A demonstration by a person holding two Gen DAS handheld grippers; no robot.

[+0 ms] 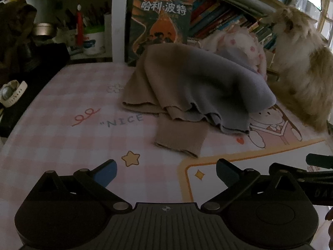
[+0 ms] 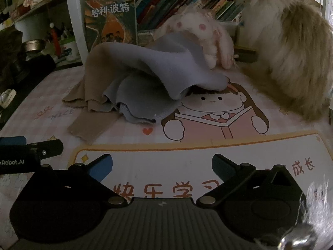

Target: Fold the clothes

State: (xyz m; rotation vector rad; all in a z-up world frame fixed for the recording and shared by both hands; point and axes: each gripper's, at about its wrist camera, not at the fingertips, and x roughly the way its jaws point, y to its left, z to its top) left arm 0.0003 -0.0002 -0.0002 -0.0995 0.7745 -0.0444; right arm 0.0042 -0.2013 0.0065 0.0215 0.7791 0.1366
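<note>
Lying crumpled, sweater [image 1: 193,87] on mat [image 1: 62,145]

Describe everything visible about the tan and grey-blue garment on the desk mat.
The garment is soft knit, tan on one side, grey-blue on the other. It lies unfolded in a rumpled heap on the pink checked mat, its back draped up over a pink-spotted plush toy. A ribbed tan cuff sticks out flat in front. Neither gripper touches it.

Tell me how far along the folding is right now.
Nothing looks folded yet: the tan-and-grey garment lies heaped on the pink mat, one tan sleeve sticking out. The left gripper and right gripper are open and empty, short of it. Grasping, flattening and folding all remain.
</note>
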